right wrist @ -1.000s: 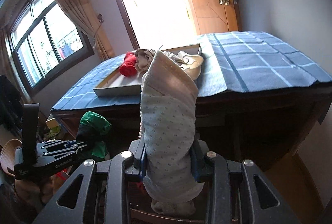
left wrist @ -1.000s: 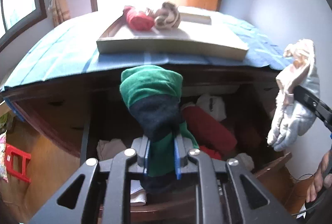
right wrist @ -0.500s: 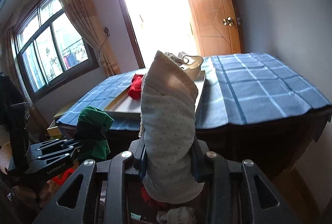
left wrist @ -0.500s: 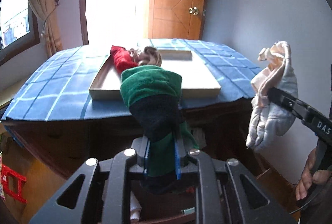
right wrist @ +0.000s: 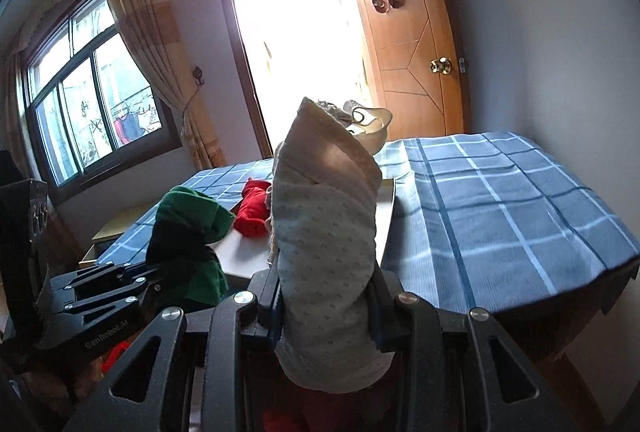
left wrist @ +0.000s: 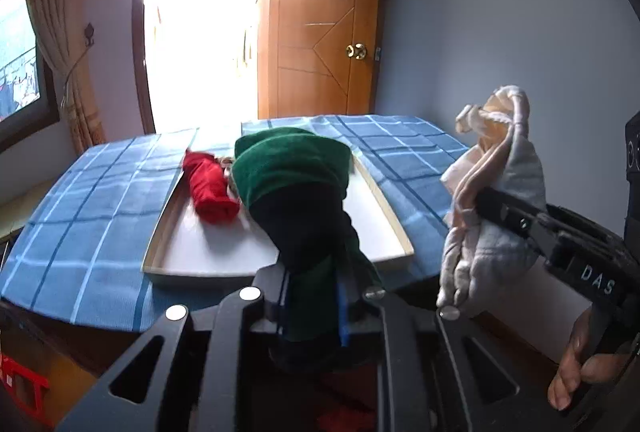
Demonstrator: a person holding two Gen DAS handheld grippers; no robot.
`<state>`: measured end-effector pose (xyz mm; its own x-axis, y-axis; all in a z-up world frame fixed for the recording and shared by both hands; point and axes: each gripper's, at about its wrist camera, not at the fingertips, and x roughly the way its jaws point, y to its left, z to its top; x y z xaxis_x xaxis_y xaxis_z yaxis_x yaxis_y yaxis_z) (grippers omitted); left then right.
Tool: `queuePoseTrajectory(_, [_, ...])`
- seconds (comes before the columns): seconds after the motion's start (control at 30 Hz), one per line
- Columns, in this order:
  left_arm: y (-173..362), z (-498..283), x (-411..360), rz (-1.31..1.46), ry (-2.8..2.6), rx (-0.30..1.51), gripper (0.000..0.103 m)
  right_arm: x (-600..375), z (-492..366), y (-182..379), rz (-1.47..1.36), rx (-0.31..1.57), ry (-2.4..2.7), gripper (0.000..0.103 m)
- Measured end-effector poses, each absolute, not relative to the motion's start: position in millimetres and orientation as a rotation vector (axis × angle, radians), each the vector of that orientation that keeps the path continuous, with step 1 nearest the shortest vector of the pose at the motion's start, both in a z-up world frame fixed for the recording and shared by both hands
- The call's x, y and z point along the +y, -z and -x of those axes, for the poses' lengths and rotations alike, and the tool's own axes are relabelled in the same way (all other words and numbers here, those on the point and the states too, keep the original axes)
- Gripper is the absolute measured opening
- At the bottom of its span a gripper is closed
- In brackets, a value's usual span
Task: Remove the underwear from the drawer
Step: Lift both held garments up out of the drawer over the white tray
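My left gripper (left wrist: 312, 306) is shut on a rolled green and black underwear (left wrist: 296, 191), held upright above the table's near edge. My right gripper (right wrist: 326, 308) is shut on a rolled pale dotted underwear (right wrist: 326, 232) with a cream lace end. Each roll shows in the other view too: the pale roll (left wrist: 496, 216) at the right, the green roll (right wrist: 188, 236) at the left. A shallow wooden tray (left wrist: 200, 272) on the table holds a red rolled underwear (left wrist: 210, 189). The drawer is hidden below both grippers.
A blue checked cloth (right wrist: 500, 216) covers the table. Behind it stand a bright open doorway (left wrist: 204, 43) and a wooden door (left wrist: 324, 43). A window with curtains (right wrist: 96, 103) fills the left wall. A hand (left wrist: 580, 364) grips the right tool.
Both grippers have risen with their rolls out of the open drawer. The drawer's contents have dropped from view and the tray and table top now lie below and ahead.
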<state>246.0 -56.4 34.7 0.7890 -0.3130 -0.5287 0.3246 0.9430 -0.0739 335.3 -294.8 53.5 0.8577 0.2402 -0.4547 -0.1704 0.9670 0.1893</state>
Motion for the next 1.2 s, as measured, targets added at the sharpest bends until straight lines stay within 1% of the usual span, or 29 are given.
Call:
queuePoseTrajectory(0.37, [-42, -306, -83, -0.035, 0.393, 0.504, 0.016, -295, -409, -55, -0.137, 0.535, -0.179, 0.035])
queuePoseTrajectory(0.77, [-17, -396, -106, -0.006, 0.363, 0.659, 0.016, -294, -516, -31, -0.120, 0.659, -0.146, 0.035])
queuePoseTrajectory(1.2, [13, -460, -119, -0.024, 0.323, 0.777, 0.016, -294, -590, 5, -0.110, 0.797, -0.142, 0.035])
